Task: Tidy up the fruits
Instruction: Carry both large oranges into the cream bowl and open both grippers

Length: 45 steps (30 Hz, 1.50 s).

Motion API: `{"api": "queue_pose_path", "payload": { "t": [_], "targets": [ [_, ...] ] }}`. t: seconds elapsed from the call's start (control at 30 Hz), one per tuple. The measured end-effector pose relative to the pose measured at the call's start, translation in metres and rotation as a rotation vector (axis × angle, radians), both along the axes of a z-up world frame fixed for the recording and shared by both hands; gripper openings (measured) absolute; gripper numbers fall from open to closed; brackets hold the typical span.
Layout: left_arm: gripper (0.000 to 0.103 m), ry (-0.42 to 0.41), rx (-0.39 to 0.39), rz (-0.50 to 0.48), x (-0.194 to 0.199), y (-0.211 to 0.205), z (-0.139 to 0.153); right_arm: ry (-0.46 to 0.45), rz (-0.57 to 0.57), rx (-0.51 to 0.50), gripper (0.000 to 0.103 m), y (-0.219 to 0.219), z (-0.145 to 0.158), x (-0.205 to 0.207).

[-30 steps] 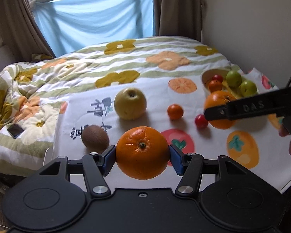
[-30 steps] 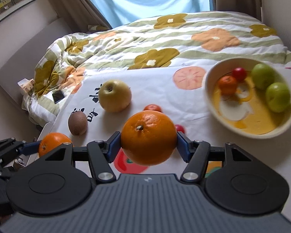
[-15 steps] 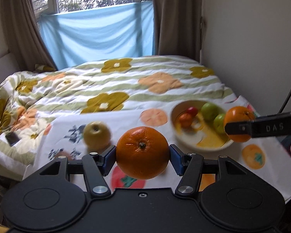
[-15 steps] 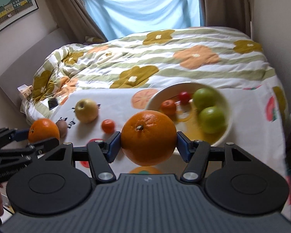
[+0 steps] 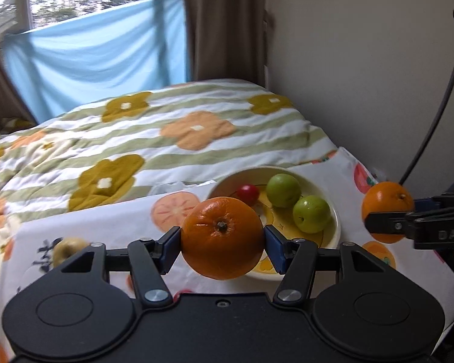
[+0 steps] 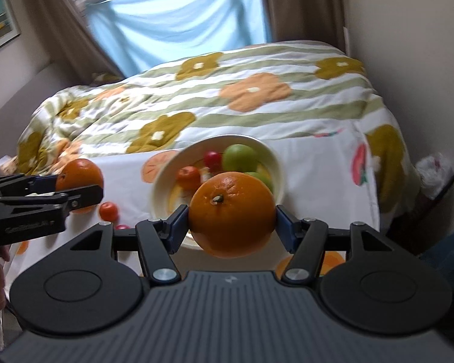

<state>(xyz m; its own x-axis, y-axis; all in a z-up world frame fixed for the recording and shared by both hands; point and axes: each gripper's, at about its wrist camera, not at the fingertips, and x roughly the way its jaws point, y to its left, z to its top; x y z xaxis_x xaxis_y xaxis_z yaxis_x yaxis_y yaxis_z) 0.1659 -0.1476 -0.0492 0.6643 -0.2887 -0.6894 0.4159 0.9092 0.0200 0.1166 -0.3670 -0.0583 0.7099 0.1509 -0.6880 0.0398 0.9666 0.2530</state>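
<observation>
1. While both point downward over the fruit-print cloth on the bed, the left gripper is clamped on a large orange and the right gripper on a second orange, each fruit off the cloth.
2. Letters "DAS" show on the right gripper's side in the left wrist view.
3. Near the cloth's far edge, a cream bowl holds two green apples, a red fruit and a tangerine.
4. Left of the bowl lie a small tangerine and a yellow apple.
</observation>
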Motion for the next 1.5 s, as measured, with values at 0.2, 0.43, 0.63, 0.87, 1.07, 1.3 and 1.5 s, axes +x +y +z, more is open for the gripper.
{"api": "queue_pose_path", "payload": {
  "t": [0.2, 0.43, 0.63, 0.87, 1.07, 1.3, 1.5],
  "targets": [
    [0.063, 0.072, 0.031, -0.073, 0.036, -0.019, -0.03, 0.029, -0.087, 0.015, 0.076, -0.008, -0.012, 0.008],
    [0.063, 0.136, 0.084, -0.141, 0.064, -0.036, -0.065, 0.048, -0.146, 0.031, 0.076, -0.01, -0.025, 0.017],
    [0.065, 0.153, 0.115, -0.2, 0.068, -0.045, -0.078, 0.057, -0.183, 0.048, 0.076, -0.012, -0.032, 0.021],
    [0.085, 0.117, 0.058, -0.172, 0.064, -0.026, -0.06, 0.065, -0.204, 0.059, 0.076, -0.013, -0.032, 0.025],
    [0.085, 0.104, 0.007, -0.095, 0.057, -0.002, -0.045, 0.068, -0.176, 0.048, 0.076, -0.008, -0.034, 0.033],
    [0.086, 0.088, -0.042, -0.015, 0.048, 0.021, -0.033, 0.077, -0.086, 0.025, 0.076, 0.013, -0.039, 0.049],
    [0.086, 0.08, -0.063, 0.053, 0.044, 0.038, -0.027, 0.066, 0.005, -0.015, 0.076, 0.039, -0.049, 0.061]
  ]
}}
